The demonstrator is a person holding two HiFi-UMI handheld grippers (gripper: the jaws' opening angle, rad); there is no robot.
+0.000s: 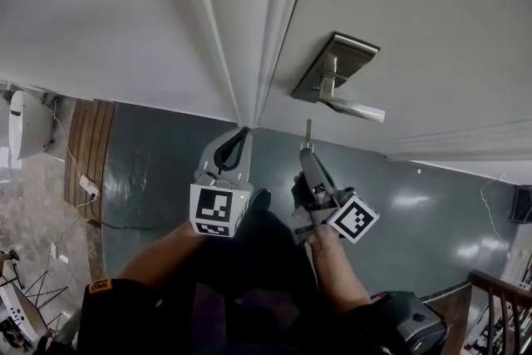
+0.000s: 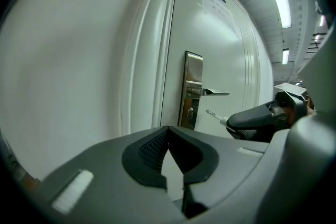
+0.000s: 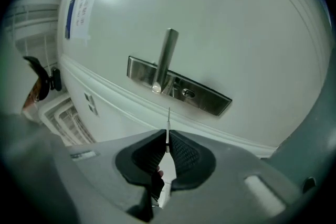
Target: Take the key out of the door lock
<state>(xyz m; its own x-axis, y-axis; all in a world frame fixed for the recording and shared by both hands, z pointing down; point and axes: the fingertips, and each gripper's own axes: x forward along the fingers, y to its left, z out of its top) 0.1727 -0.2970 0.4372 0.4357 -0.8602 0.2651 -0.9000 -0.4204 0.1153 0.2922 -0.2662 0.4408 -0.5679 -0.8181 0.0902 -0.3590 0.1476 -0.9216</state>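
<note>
Before the white door (image 1: 432, 29) and its steel lock plate (image 3: 181, 93), the left gripper (image 2: 168, 132) hangs with jaws together on nothing, while the right gripper (image 3: 167, 143) is clamped on the key (image 3: 168, 119), whose blade juts from the jaw tips toward the plate, clear of the keyhole.

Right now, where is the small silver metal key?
The small silver metal key is pinched in the right gripper, right of centre in the head view. Its tip points at the white door, just below the brushed-steel lever handle and clear of it.
</note>
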